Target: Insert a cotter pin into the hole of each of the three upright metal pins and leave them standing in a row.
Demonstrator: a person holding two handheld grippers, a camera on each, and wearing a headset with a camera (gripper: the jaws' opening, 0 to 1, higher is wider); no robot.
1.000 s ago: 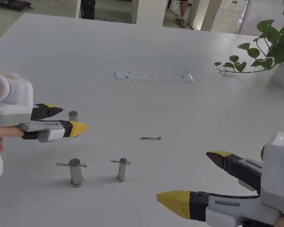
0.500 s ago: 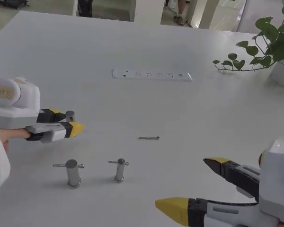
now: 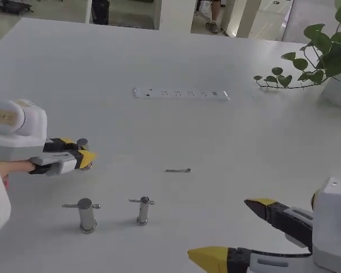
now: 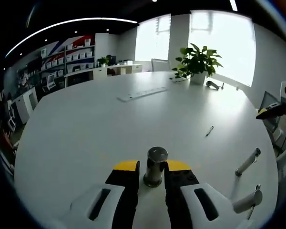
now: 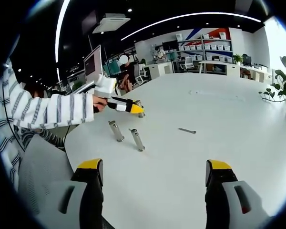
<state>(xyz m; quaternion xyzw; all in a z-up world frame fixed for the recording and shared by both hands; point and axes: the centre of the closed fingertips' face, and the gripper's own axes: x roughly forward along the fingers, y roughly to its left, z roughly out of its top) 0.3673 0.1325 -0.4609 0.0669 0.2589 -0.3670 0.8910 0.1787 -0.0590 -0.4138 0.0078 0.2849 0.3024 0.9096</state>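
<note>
A: Your left gripper (image 3: 79, 151) has a rounded white housing with a faint yellowish mark on its end, and black jaws tipped in yellow.

B: Your right gripper (image 3: 227, 227) matches it: a boxy white shell, pale jaw covers with dark oval slots, then black, then yellow points.

A: And your sleeve (image 5: 47, 112)?

B: You wear white with thin dark stripes along the whole arm, and it's loose at the cuff.

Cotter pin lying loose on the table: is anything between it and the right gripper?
Nothing visible. Only bare table lies between the open right gripper and the cotter pin.
</note>
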